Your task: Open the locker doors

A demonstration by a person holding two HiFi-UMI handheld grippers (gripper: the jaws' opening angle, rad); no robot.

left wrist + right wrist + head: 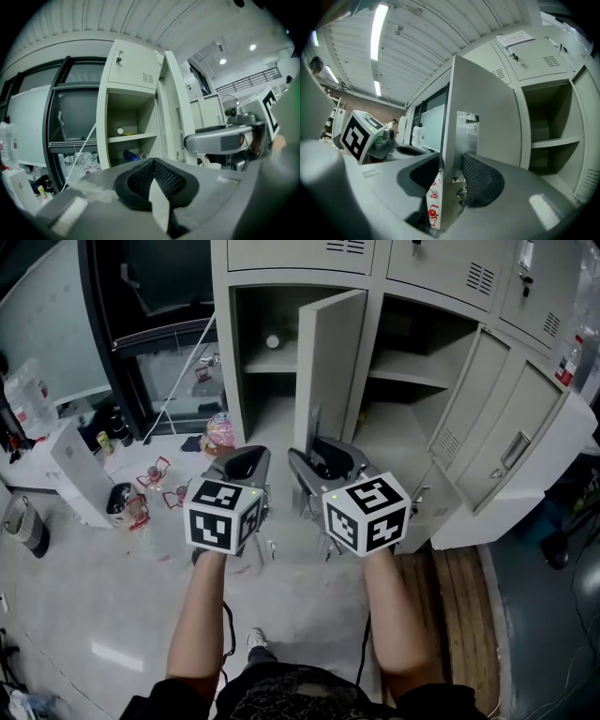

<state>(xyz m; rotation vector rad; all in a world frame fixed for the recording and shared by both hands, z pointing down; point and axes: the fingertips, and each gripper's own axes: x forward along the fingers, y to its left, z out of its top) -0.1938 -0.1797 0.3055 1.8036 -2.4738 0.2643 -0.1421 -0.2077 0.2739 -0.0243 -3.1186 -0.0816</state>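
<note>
**Desk:** How far along are we looking?

**Me:** I'm seeing the lower row standing open. The left-hand door (330, 362) is swung out edge-on toward me, and two more doors (469, 404) are hanging wide at the right. The upper doors (300, 253) are sitting closed, so I'm judging those are what's left, if they count at all.

**Desk:** And the grippers?

**Me:** The right gripper (451, 173) is pinching the free edge of that left-hand door, one pad on each face, just in front of the cabinet. The left gripper (153, 176) is carrying nothing. Its pads are pressed together, and it's hovering beside the right one, facing the open left compartment.

**Desk:** Anything you're not getting?

**Me:** Plenty. From the head view alone I'm not telling whether the pads are pressing, so I'm leaning on the gripper views. I'm not making out the small pale round thing (273, 340) on the shelf, nor the blue object (129, 154) low in that compartment. The top row is running off the frame's edge — I'm not seeing how many doors are up there, or whether they're locked.
</note>
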